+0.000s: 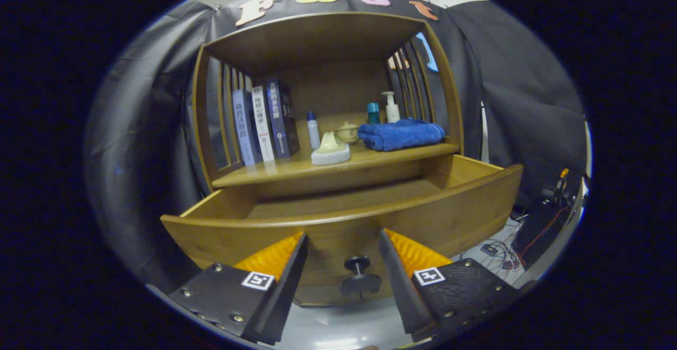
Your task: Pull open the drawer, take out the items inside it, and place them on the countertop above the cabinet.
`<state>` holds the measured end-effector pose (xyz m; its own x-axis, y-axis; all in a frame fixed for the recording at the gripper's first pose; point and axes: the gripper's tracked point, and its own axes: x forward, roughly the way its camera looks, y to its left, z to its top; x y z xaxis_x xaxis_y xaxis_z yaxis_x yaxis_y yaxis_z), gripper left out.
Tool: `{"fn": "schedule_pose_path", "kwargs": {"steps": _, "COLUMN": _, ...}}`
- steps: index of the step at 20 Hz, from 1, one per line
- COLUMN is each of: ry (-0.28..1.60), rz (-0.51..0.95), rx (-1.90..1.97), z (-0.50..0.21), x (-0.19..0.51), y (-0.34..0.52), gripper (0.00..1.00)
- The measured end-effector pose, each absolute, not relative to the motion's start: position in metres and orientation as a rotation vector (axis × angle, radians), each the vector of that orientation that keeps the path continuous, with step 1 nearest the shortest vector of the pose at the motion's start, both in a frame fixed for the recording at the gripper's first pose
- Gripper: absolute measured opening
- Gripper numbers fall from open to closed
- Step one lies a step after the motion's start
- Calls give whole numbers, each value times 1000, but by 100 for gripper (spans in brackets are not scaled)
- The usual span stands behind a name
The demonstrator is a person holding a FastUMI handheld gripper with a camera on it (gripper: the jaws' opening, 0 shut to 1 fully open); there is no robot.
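Note:
The wooden drawer (423,218) stands pulled out from the cabinet, just ahead of my fingers. Its dark round knob (358,273) sits between my two fingertips, which stand apart and do not touch it. My gripper (342,240) is open. The drawer's front panel hides most of the inside; only bare wooden floor (338,202) shows there. Above it, the countertop (296,169) carries a folded blue towel (401,134), a white ceramic piece (330,150) and a small lidded pot (347,132).
Three books (263,122) lean at the countertop's left, and small bottles (391,108) stand at the back. Slatted wooden sides and a wooden top enclose that shelf. Cables and equipment (545,207) lie on the floor to the drawer's right.

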<state>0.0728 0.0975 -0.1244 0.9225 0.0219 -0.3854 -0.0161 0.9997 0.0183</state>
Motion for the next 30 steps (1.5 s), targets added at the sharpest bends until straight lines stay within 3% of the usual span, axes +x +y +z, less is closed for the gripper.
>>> {"fn": "schedule_pose_path", "kwargs": {"steps": 30, "ry": 419, "rz": 64, "rx": 76, "z": -148, "x": 212, "y": 118, "gripper": 82}}
